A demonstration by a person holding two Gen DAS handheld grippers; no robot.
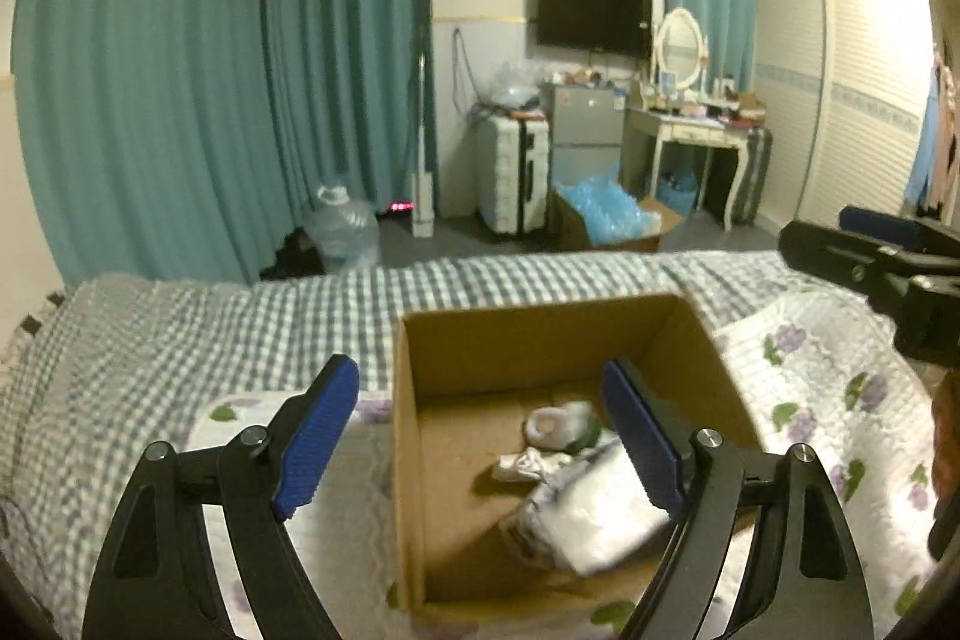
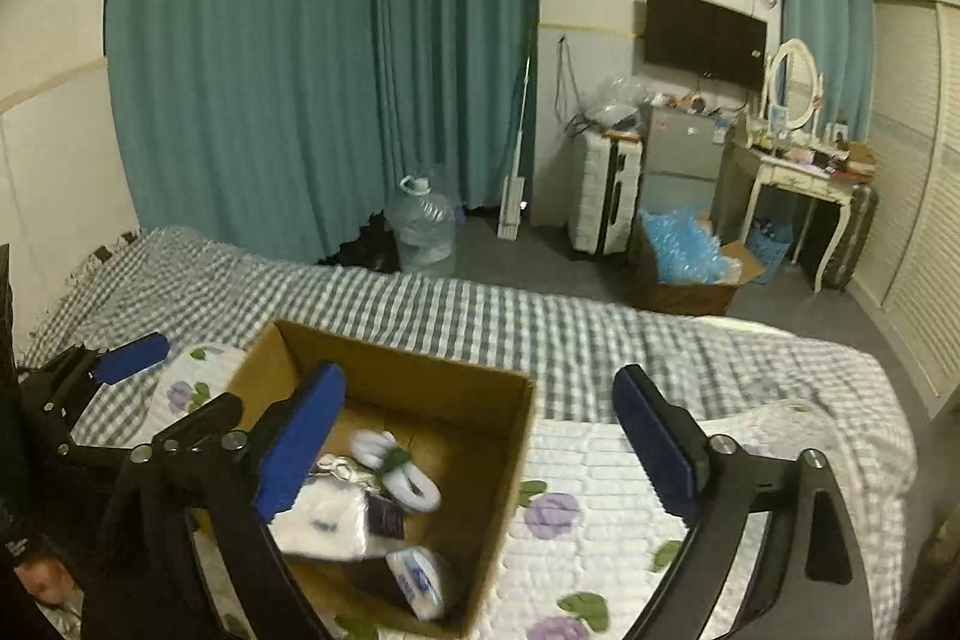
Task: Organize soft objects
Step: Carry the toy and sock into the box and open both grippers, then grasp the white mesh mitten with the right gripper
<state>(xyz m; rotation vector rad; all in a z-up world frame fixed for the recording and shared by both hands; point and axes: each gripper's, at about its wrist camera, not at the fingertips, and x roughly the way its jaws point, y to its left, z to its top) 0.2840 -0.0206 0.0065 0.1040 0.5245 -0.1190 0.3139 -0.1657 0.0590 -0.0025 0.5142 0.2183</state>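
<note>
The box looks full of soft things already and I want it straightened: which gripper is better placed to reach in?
Probably left: the left gripper, jaws open, frames the box; the right gripper straddles its rim.

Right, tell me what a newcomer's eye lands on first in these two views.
The open cardboard box on the bed draws the eye first, holding white tissue packs and a white-and-green bundle. Both the left gripper and right gripper hang open and empty above it. Behind, teal curtains fill the wall.
</note>
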